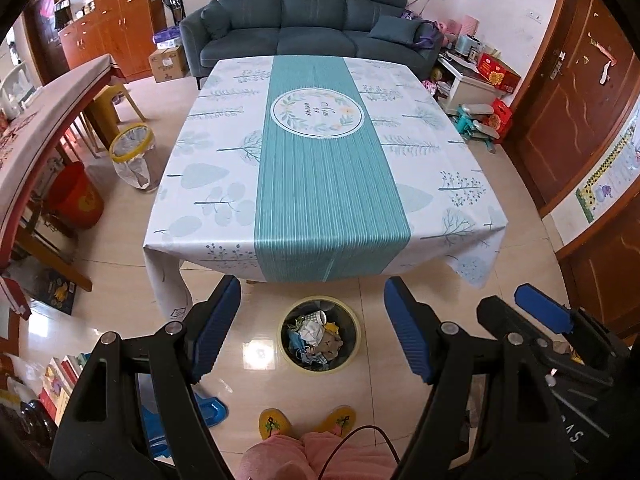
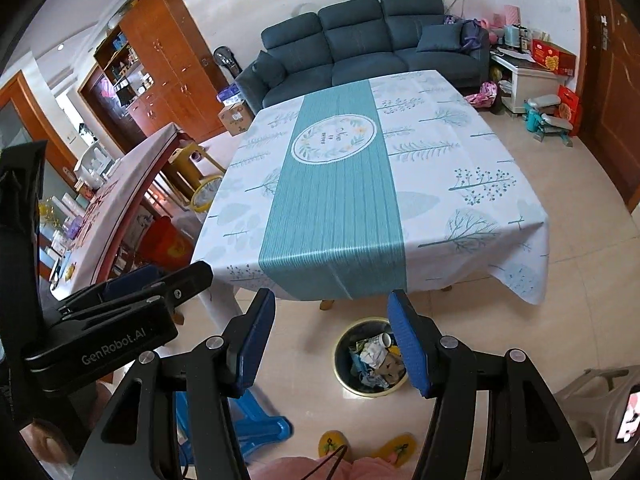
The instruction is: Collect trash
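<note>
A round trash bin (image 1: 320, 334) with a yellow rim stands on the tiled floor in front of the table; it holds crumpled paper, a paper cup and wrappers. It also shows in the right wrist view (image 2: 370, 358). My left gripper (image 1: 312, 332) is open and empty, held above the bin. My right gripper (image 2: 332, 344) is open and empty, also above the floor near the bin. The right gripper's blue pad shows in the left wrist view (image 1: 544, 314); the left gripper body shows in the right wrist view (image 2: 120, 312). The table (image 1: 328, 184) has a teal and white cloth.
A second bin with a white liner (image 1: 134, 156) stands left of the table. A red bucket (image 1: 78, 196), a blue stool (image 2: 256, 424), a grey stool (image 2: 596, 404), a long side table (image 1: 52, 112) and a sofa (image 1: 308, 28) surround the area. Yellow slippers (image 1: 308, 420) are below.
</note>
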The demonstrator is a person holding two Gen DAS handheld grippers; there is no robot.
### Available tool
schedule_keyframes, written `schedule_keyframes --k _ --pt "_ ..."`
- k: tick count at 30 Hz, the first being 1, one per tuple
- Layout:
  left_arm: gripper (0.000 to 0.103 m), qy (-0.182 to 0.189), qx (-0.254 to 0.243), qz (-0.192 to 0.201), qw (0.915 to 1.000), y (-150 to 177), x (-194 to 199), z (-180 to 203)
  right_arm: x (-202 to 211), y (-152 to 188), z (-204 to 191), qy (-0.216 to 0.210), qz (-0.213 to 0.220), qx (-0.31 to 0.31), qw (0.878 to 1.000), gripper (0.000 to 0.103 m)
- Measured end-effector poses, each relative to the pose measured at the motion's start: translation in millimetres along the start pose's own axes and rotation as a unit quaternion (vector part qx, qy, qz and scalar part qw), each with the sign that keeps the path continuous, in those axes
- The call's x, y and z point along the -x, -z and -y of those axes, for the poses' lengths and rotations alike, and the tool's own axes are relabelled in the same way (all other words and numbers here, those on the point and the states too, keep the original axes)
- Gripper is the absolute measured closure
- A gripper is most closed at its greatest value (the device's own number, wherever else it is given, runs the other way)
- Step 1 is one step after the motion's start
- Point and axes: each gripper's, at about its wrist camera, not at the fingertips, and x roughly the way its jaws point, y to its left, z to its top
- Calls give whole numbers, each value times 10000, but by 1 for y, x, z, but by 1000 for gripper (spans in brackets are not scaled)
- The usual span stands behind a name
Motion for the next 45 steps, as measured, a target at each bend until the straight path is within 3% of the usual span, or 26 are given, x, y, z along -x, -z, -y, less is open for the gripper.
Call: schedule_keyframes --k 17,45 --pt "32 -420 -45 186 9989 -1 -3 12 -11 -15 -2 -61 3 143 9999 43" --pt "32 -411 -57 238 9989 -8 -4 15 -11 -21 14 -18 61 98 9999 43"
